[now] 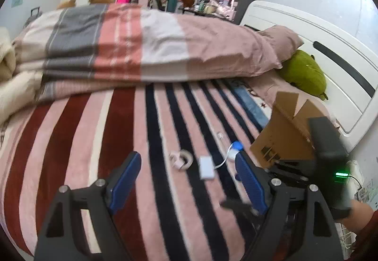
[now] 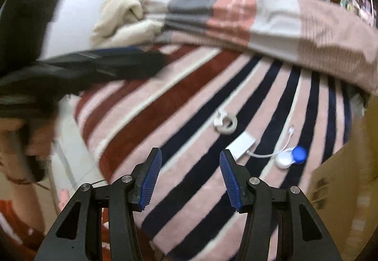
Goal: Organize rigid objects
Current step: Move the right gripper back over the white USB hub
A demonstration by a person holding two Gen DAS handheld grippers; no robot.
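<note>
Small items lie on a striped blanket point(image 1: 94, 143) on a bed: a coiled white cable point(image 1: 181, 159) point(image 2: 225, 122), a flat white adapter box point(image 1: 206, 170) point(image 2: 243, 143) with a short cord, and a white-and-blue round case point(image 1: 236, 146) point(image 2: 293, 156). A brown cardboard box point(image 1: 281, 136) point(image 2: 342, 185) stands to their right. My left gripper point(image 1: 189, 166) hovers open over the cable and adapter, nothing between its blue pads. My right gripper point(image 2: 191, 159) is open too, just short of the adapter. In the right wrist view the left gripper point(image 2: 99, 65) shows as a blurred dark shape.
A folded striped duvet point(image 1: 146, 48) lies across the far side of the bed, with a cream blanket point(image 2: 122, 20) at one end. A green plush point(image 1: 304, 72), a pillow point(image 1: 281, 39) and a white headboard point(image 1: 330, 53) are at the right. Shelves stand behind.
</note>
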